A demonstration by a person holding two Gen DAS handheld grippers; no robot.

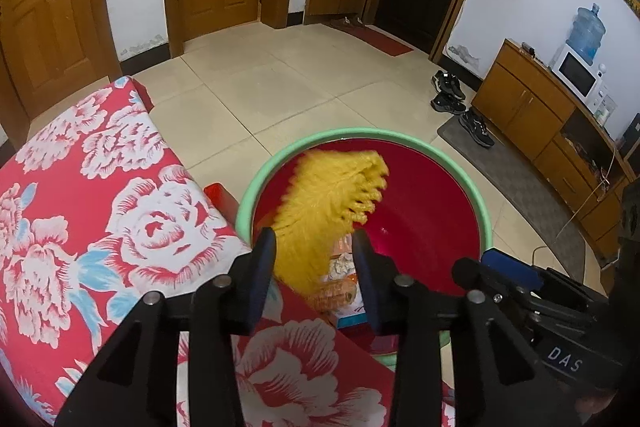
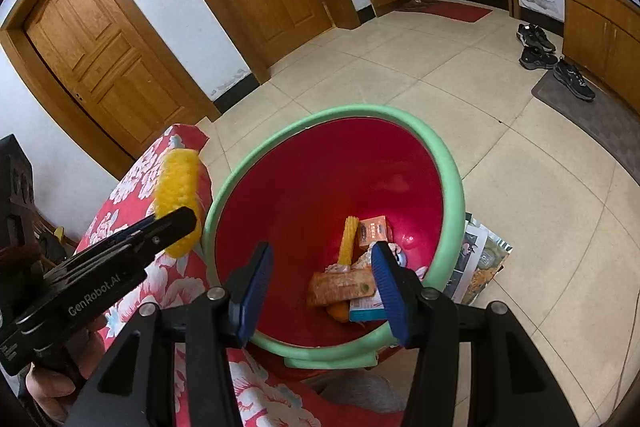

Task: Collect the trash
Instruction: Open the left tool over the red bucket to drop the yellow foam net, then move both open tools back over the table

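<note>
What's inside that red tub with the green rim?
The red tub holds a corn cob, an orange box, a snack wrapper and a blue-edged packet. Whatever lies under them is covered.

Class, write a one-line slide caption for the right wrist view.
Open right gripper hovers over red bin of wrappers while left gripper brings yellow corn cob to its rim.

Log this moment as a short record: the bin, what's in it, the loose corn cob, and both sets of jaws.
Bin: red basin, green rim, beside floral cloth
Contents: corn piece, orange box, snack wrapper, blue-edged packet
Blurred cob: between the left jaws, at the basin's rim
Left gripper: jaws open
Right gripper: jaws open, empty, over the basin
</note>
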